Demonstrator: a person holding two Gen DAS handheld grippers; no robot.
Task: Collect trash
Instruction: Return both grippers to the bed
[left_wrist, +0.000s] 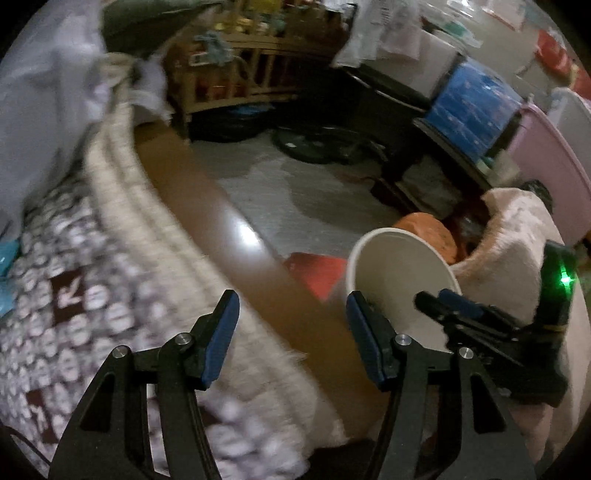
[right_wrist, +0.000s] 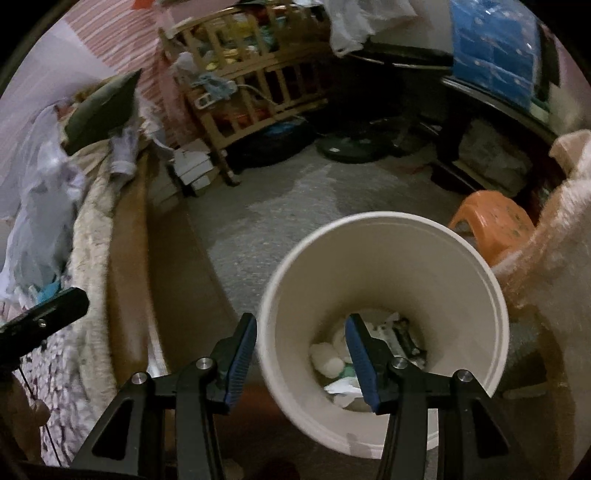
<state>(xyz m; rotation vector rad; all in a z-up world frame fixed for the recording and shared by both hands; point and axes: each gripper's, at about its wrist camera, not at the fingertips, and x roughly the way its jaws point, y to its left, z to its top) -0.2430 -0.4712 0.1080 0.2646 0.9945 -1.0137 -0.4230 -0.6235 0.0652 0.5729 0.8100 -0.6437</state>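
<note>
A white round trash bin (right_wrist: 388, 258) stands on the floor beside the bed; crumpled paper and wrappers (right_wrist: 332, 362) lie at its bottom. My right gripper (right_wrist: 301, 358) is open over the bin's near rim, one finger inside, one outside, holding nothing. In the left wrist view my left gripper (left_wrist: 291, 339) is open and empty above the bed's brown edge (left_wrist: 221, 229). The bin (left_wrist: 399, 280) shows there to the right, with the right gripper (left_wrist: 443, 302) at its rim.
A patterned blanket (left_wrist: 74, 295) and cream mattress edge lie at left. An orange stool (right_wrist: 491, 225) and a pink fuzzy cloth (right_wrist: 554, 240) are right of the bin. A wooden crib (right_wrist: 251, 85), fan base (right_wrist: 347, 147) and dark table stand across the grey floor.
</note>
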